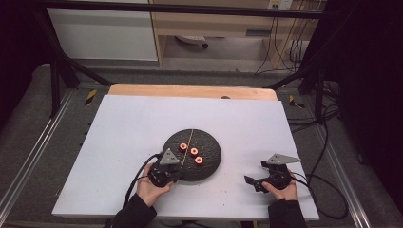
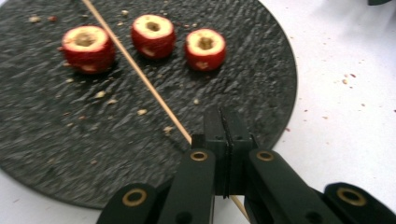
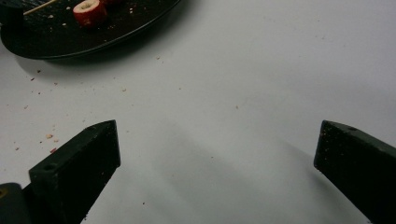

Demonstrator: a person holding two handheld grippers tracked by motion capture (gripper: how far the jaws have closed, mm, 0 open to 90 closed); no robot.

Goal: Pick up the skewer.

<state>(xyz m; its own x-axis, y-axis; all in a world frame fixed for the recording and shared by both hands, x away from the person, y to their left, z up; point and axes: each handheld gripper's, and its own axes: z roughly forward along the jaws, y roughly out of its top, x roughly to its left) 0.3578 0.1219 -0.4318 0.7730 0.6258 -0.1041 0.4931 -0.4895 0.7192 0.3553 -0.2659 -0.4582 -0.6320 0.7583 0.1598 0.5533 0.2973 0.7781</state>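
Three cored red fruit rounds (image 2: 88,44) (image 2: 153,32) (image 2: 205,46) lie on a round black slate plate (image 2: 56,140); in the high view they sit at mid-plate (image 1: 194,151). A thin wooden skewer (image 2: 140,77) lies slantwise across the plate (image 1: 209,166), between the left round and the other two. My left gripper (image 2: 226,123) is shut on the skewer's near end at the plate's front edge (image 1: 178,172). My right gripper (image 3: 215,137) stands wide open over bare table, right of the plate (image 1: 255,172), nothing between its jaws.
Crumbs are scattered on the plate and on the white table top (image 1: 142,118) beside it. A wooden board edge (image 1: 190,90) runs along the table's far side. Cables (image 1: 323,190) trail off to the right, and a metal frame surrounds the table.
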